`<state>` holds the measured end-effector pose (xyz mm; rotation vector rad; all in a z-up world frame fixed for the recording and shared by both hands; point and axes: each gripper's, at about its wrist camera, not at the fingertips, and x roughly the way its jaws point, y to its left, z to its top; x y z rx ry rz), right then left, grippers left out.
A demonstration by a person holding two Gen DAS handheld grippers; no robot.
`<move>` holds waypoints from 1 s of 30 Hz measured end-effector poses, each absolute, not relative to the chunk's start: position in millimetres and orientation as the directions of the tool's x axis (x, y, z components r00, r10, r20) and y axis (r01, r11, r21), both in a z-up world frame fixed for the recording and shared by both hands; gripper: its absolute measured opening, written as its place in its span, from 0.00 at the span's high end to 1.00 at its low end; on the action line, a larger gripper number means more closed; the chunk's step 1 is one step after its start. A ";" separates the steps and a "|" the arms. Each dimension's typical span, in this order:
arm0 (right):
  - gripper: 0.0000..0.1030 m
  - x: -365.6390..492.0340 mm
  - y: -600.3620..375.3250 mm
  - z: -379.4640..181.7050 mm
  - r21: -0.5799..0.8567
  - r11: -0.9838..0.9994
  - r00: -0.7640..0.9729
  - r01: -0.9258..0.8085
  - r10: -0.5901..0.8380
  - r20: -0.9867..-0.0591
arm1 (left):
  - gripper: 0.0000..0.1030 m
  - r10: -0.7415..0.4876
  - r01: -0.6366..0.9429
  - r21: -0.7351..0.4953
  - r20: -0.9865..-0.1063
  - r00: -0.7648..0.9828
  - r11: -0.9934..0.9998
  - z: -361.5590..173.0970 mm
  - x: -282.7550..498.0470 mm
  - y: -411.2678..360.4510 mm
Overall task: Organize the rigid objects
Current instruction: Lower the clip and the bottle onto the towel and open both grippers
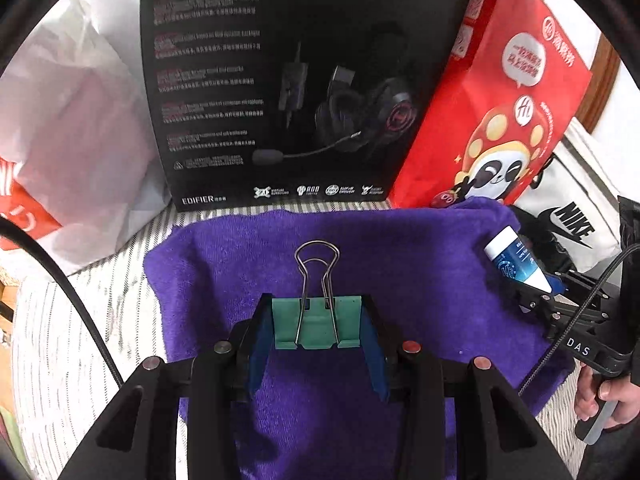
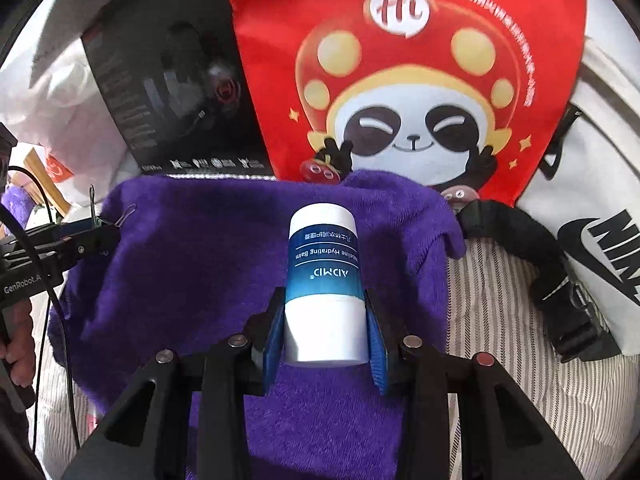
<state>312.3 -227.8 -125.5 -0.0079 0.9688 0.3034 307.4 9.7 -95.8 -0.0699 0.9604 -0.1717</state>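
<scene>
a towel lies spread on striped bedding. behind it stand a headset box on the left and a paper bag on the right, touching. a plastic bag sits left of the box, a tote bag right of the paper bag.

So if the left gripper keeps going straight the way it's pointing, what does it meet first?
Most likely the purple towel: the left gripper, shut on the green binder clip, angles down at it. The black headset box stands beyond the towel, though depth is hard to judge.
</scene>
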 end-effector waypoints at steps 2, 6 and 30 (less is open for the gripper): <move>0.64 315.8 -227.1 -130.7 0.137 0.956 0.515 -0.259 0.257 -0.818 | 0.62 -0.164 0.109 -0.124 -0.822 0.545 0.986 -102.1 311.5 8.7; 0.64 324.0 -225.0 -143.2 0.131 0.959 0.479 -0.251 0.240 -0.844 | 0.62 -0.145 0.099 -0.109 -0.840 0.522 0.989 -112.2 316.9 12.1; 0.64 330.0 -212.0 -146.8 0.072 0.950 0.473 -0.303 0.216 -0.854 | 0.55 -0.046 0.128 0.018 -0.875 0.481 0.992 -138.7 322.7 -15.6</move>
